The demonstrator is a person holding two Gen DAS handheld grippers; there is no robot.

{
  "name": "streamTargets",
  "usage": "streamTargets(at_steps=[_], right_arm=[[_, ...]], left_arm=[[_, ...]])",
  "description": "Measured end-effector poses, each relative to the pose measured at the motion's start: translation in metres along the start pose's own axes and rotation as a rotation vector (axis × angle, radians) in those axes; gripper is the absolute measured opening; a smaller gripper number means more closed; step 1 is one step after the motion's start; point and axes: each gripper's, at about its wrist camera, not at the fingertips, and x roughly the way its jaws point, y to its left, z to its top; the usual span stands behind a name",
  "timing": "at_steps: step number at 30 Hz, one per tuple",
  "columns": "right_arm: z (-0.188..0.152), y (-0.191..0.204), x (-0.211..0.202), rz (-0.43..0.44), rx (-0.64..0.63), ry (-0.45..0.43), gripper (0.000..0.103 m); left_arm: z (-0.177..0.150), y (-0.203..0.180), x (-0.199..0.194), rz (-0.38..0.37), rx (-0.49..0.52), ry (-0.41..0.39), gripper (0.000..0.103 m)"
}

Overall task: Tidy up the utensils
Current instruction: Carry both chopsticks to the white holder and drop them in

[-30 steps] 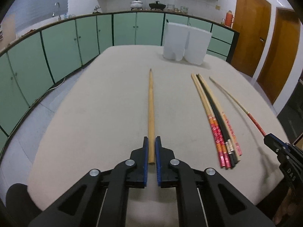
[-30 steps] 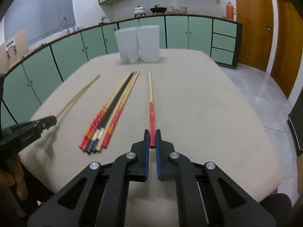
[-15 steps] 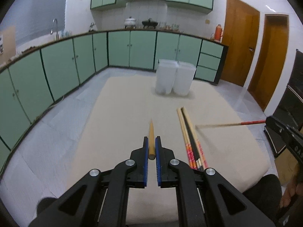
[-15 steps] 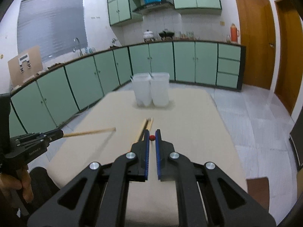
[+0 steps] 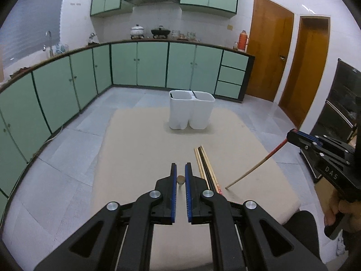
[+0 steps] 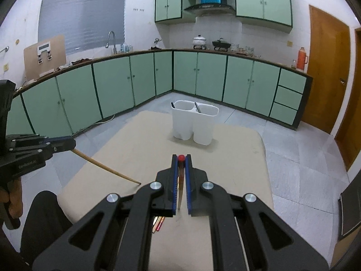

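My left claw [image 5: 180, 179] is clamped on a plain wooden chopstick [image 6: 106, 168], my right claw [image 6: 181, 174] on a red-ended chopstick [image 5: 252, 169], both tilting down over the worktop [image 5: 140, 158]. The remaining chopsticks [image 5: 204, 164] lie bundled there, near the white two-part holder [image 5: 191, 113].

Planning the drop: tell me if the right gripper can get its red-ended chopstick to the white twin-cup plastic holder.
Probably yes. The right gripper is shut on the red-ended chopstick, and bare beige table lies between it and the white holder. The left gripper is off to the side.
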Motion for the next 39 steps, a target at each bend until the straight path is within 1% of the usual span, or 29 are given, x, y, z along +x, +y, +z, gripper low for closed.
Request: streamTargets(at_steps=[5,11,15,19,22,26,34,36,39], right_arm=[[0.022,-0.013,0.011,0.043,0.033,0.057,0.005],[0.049,-0.021,0.025,0.08,0.027,0.121,0.005],[0.074,-0.018,0.022,0.092,-0.017,0.129,0.005],[0.105,-0.023,0.025,0.094,-0.028,0.126,0.005],[0.13,-0.03,0.03,0.079,-0.034,0.116,0.005],[0.163,-0.042,0.043,0.058,-0.027,0.108,0.005],[0.23,-0.074,0.078,0.003,0.038,0.056,0.005],[0.244,-0.08,0.088,-0.008,0.048,0.04,0.005],[0.256,-0.087,0.106,-0.028,0.046,0.019,0.005]], left_arm=[[0.023,0.001,-0.002,-0.009,0.034,-0.002,0.007],[0.049,-0.003,0.002,-0.055,0.061,0.022,0.007],[0.063,-0.008,0.007,-0.071,0.091,0.031,0.007],[0.084,-0.011,0.013,-0.077,0.114,0.018,0.007],[0.106,-0.012,0.018,-0.08,0.123,-0.004,0.007],[0.148,-0.008,0.029,-0.084,0.109,-0.047,0.007],[0.223,-0.007,0.055,-0.038,0.09,-0.162,0.007],[0.241,-0.007,0.062,-0.017,0.082,-0.201,0.007],[0.265,-0.005,0.076,-0.009,0.058,-0.254,0.007]])
